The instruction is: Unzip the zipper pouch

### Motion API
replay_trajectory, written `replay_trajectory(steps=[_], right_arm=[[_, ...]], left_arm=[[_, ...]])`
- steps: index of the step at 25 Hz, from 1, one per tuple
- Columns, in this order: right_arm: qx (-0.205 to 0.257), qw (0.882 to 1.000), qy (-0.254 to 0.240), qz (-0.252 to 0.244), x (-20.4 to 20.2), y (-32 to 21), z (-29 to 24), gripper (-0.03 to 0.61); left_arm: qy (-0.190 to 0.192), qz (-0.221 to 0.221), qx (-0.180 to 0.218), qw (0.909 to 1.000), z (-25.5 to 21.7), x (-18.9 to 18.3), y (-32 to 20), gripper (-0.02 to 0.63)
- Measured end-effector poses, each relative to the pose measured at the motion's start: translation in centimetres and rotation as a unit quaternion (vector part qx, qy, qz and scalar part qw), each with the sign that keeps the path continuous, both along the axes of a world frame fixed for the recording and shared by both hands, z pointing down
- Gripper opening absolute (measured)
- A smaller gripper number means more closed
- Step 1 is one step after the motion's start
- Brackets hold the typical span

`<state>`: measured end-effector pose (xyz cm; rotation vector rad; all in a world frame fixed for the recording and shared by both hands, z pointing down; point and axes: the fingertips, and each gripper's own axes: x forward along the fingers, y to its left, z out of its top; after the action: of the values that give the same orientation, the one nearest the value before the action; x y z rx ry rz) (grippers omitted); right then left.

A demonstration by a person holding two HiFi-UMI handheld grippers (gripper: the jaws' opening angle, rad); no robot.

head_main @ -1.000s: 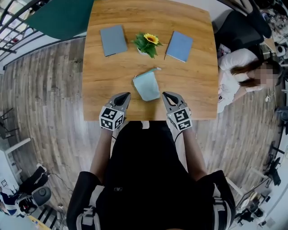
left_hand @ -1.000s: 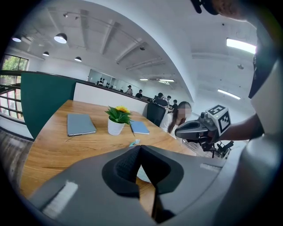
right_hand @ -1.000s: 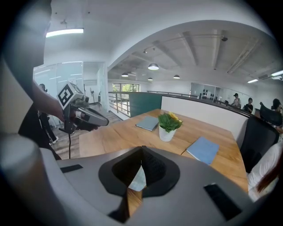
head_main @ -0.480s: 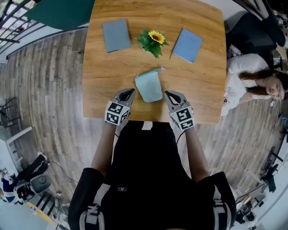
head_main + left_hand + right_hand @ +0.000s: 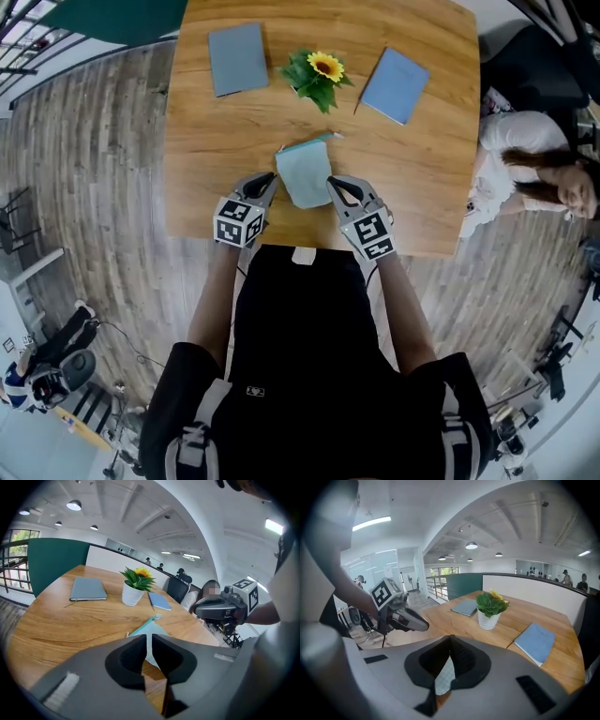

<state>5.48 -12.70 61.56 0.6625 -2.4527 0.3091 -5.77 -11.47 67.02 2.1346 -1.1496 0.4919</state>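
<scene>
Zipper pouch (image 5: 303, 173) between grippers

Lies flat on wooden table (image 5: 412, 178); beyond, potted sunflower (image 5: 316, 78) between grey notebook (image 5: 237, 58) and blue notebook (image 5: 395, 72). Just beside left edge, left gripper (image 5: 269, 177), jaws just opening slightly, gripping nothing. At right edge, right gripper (image 5: 331, 181) clenched, empty.

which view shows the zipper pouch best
The head view: almost all of the zipper pouch shows from above. The left gripper view shows its far part beyond the jaws; the right gripper view only a sliver.
</scene>
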Motion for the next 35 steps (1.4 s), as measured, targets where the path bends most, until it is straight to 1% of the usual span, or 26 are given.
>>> replay_trajectory(steps=[3, 7, 11, 13, 15, 17, 19, 23, 25, 27, 30, 33, 35], right_arm=[[0.000, 1.000, 0.000, -0.008, -0.2, -0.4, 0.0, 0.004], [0.004, 1.000, 0.017, -0.022, 0.3, -0.2, 0.3, 0.003], [0.000, 0.999, 0.025, -0.024, 0.7, 0.2, 0.8, 0.004], [-0.001, 0.999, 0.030, -0.026, 1.2, 0.3, 0.9, 0.003], [0.001, 0.999, 0.038, -0.031, 1.6, 0.3, 1.0, 0.003], [0.001, 0.998, 0.047, -0.033, 2.0, 0.4, 1.3, 0.003], [-0.001, 0.998, 0.055, -0.032, 2.5, 0.5, 1.6, 0.003], [-0.002, 0.998, 0.049, -0.035, 2.6, 0.6, 1.6, 0.003], [-0.008, 0.998, 0.058, -0.034, 3.0, 1.0, 2.0, 0.003], [-0.005, 0.998, 0.060, -0.035, 3.1, 1.0, 2.0, 0.003], [-0.001, 0.997, 0.064, -0.036, 3.2, 1.0, 1.8, 0.003], [-0.003, 0.997, 0.063, -0.034, 3.2, 1.2, 1.9, 0.003], [-0.008, 0.998, 0.058, -0.032, 3.3, 1.4, 2.0, 0.004]], left_arm=[[0.000, -0.003, -0.009, 1.0000, 0.9, 0.0, -0.4, 0.048], [0.000, -0.004, -0.023, 0.9997, 2.4, 0.6, -0.9, 0.057], [0.018, -0.026, -0.041, 0.9986, 3.6, 0.1, -1.2, 0.084], [0.020, -0.036, -0.049, 0.9979, 4.1, 0.0, -1.4, 0.101], [0.025, -0.040, -0.059, 0.9971, 4.6, 0.0, -1.5, 0.119], [0.041, -0.042, -0.072, 0.9957, 4.9, 0.4, -1.4, 0.133], [0.050, -0.045, -0.079, 0.9946, 5.3, 0.6, -1.5, 0.138], [0.049, -0.054, -0.089, 0.9933, 6.2, 0.8, -1.9, 0.140], [0.055, -0.061, -0.108, 0.9907, 6.8, 0.7, -2.0, 0.144], [0.068, -0.071, -0.130, 0.9866, 7.4, 0.6, -1.9, 0.144], [0.102, -0.079, -0.153, 0.9798, 7.6, 0.8, -2.0, 0.138], [0.128, -0.080, -0.166, 0.9745, 7.8, 0.9, -2.5, 0.138], [0.146, -0.088, -0.179, 0.9689, 8.2, 0.9, -2.7, 0.138]])
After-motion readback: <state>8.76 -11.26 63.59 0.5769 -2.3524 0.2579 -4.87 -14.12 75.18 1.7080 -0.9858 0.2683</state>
